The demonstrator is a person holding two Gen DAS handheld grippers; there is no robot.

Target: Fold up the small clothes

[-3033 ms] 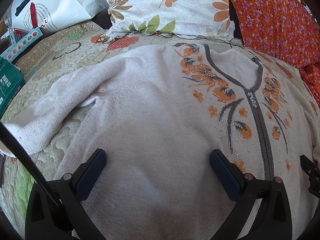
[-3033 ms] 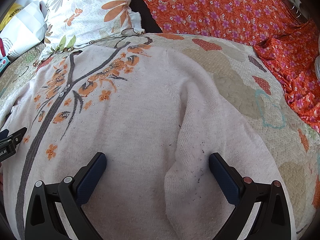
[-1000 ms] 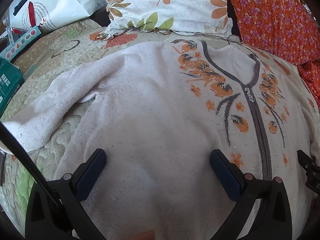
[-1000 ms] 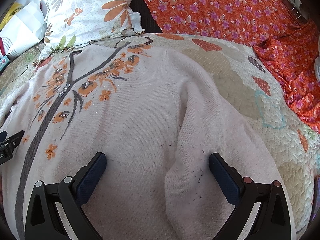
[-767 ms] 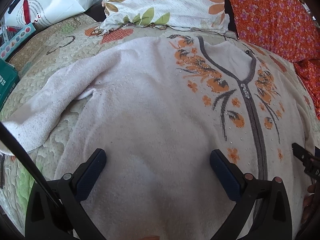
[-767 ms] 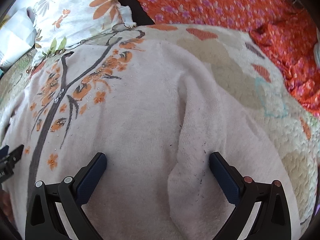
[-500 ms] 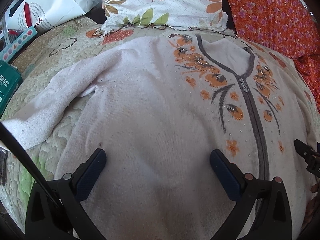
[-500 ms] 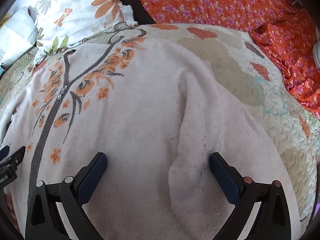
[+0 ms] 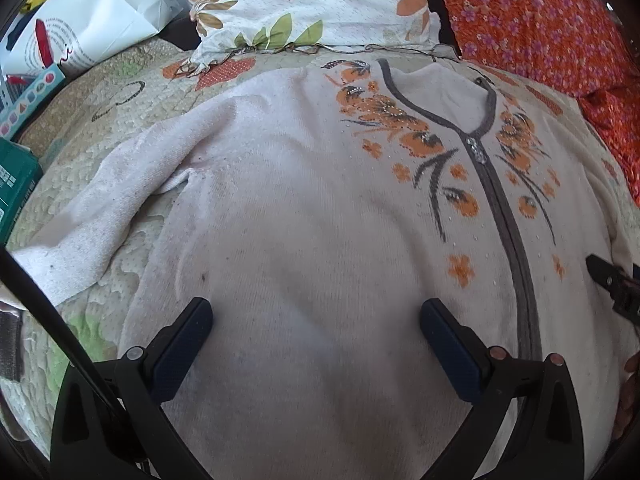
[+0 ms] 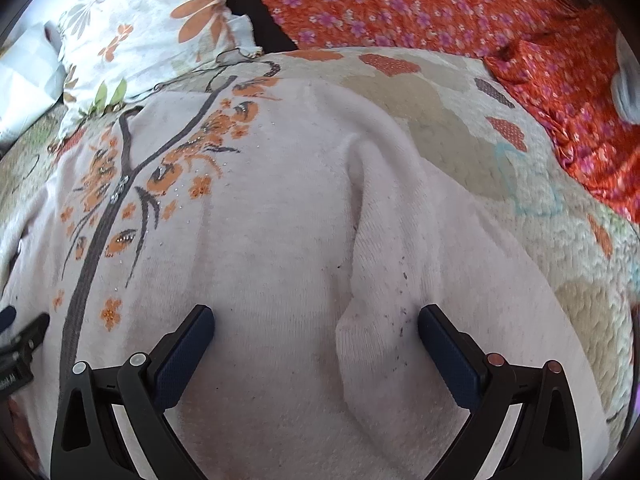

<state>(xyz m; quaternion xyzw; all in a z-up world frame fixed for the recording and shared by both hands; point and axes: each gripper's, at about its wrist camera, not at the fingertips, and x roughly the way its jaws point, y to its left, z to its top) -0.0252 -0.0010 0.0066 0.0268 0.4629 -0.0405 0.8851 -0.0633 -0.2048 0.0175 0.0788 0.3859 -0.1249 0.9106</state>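
Note:
A cream knit cardigan (image 9: 304, 216) with orange flowers and a grey zipper band lies front up, spread flat on a quilted bed. My left gripper (image 9: 316, 320) is open and empty over its lower left body; the left sleeve (image 9: 100, 208) stretches out to the left. My right gripper (image 10: 316, 324) is open and empty over the lower right body of the cardigan (image 10: 256, 264), where the right sleeve (image 10: 420, 248) lies alongside the side seam. The other gripper's tip shows at each view's edge.
A floral pillow (image 9: 320, 4) lies just beyond the collar. Orange flowered cloth (image 10: 460, 8) covers the far right. A white bag (image 9: 92, 20) and a green box (image 9: 16, 184) sit at the left. The quilt (image 10: 552, 240) lies bare to the right of the sleeve.
Both grippers have drawn back a little toward the cardigan's hem, so more of the garment shows. Both stay open. The cardigan has not moved.

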